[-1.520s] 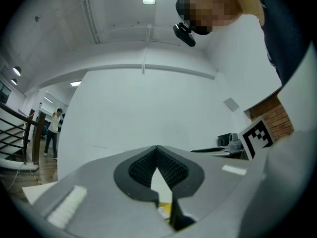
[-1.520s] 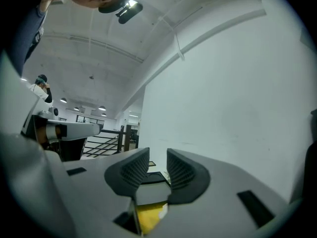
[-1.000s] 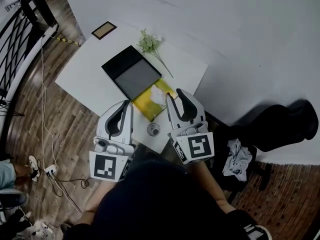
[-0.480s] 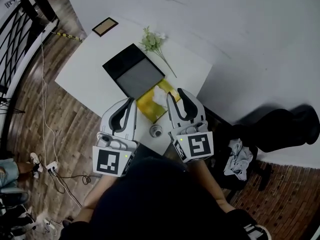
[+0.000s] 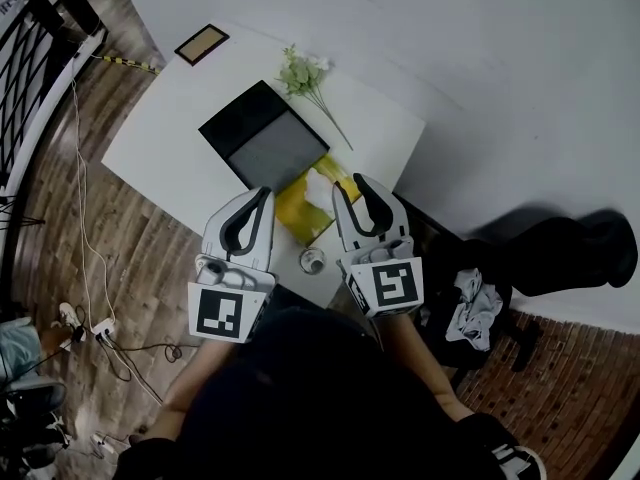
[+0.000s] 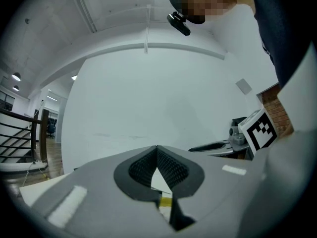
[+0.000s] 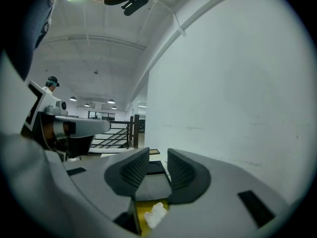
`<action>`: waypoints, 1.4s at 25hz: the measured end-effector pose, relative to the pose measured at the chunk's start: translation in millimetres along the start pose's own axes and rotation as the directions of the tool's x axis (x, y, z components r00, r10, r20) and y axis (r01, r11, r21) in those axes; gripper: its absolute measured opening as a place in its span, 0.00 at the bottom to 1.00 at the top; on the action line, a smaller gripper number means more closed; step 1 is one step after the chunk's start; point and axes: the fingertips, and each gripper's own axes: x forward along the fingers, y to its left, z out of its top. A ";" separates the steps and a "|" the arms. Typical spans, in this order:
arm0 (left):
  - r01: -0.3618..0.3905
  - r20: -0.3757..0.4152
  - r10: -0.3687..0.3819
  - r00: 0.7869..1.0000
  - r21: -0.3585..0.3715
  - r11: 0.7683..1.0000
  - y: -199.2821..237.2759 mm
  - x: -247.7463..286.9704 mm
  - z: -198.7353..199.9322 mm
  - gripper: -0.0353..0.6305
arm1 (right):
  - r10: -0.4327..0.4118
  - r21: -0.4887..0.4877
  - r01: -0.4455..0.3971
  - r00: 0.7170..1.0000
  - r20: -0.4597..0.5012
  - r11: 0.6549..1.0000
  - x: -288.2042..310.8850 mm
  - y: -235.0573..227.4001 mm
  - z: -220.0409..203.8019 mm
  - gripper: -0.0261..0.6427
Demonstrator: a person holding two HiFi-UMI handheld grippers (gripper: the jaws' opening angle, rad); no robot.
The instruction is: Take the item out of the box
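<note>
Left claw (image 5: 265,194) had its jaws pressed together at the tips, pinching nothing, as the left gripper view (image 6: 157,148) made plain. The right claw (image 5: 352,184) held its jaws spread with an empty gap between them (image 7: 158,157). Both hung side by side above the near edge of the table, pointing toward the box.

Brown plank floor (image 5: 60,238) lay round a white table (image 5: 170,138) set against a pale wall. A dark bag (image 5: 560,253) slumped on the floor to the right.

On the table lay the box (image 5: 225,123), open, its black lid lined with grey and its yellow half (image 5: 290,216) nearest the claws. A green flower sprig (image 5: 305,73) lay just beyond the lid. A small brown frame (image 5: 201,44) sat at the far corner, well apart from the box.

The white item (image 5: 320,190), crumpled, sat inside the yellow half, close to the right claw's tips and showing below its jaws (image 7: 154,214). A small round object (image 5: 312,261) stood at the near edge between the two claws.
</note>
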 end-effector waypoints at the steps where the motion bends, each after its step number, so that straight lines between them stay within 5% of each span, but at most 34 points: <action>1: 0.000 -0.018 0.000 1.000 -0.004 1.000 0.3 0.9 -5.0 0.07 | 0.002 -0.003 -0.003 1.000 -0.011 1.000 1.9 -0.3 -4.5 0.19; 12: -0.005 -0.036 0.004 0.999 -0.036 0.999 11.6 24.3 -25.8 0.07 | 0.027 0.016 -0.025 0.989 -0.145 1.000 26.7 -9.5 -65.5 0.19; 16: -0.005 -0.133 -0.004 0.991 -0.070 0.998 10.1 28.9 -49.5 0.07 | 0.049 0.026 -0.044 0.977 -0.208 0.999 34.5 -9.4 -89.8 0.20; 23: -0.004 -0.188 -0.015 0.982 -0.099 0.995 13.4 41.0 -72.0 0.07 | 0.084 0.044 -0.074 0.948 -0.306 0.996 48.8 -9.8 -124.2 0.21; 35: -0.030 -0.234 0.001 0.972 -0.122 0.992 28.9 54.4 -92.0 0.07 | 0.179 0.097 -0.151 0.839 -0.514 0.984 65.6 -1.5 -185.2 0.28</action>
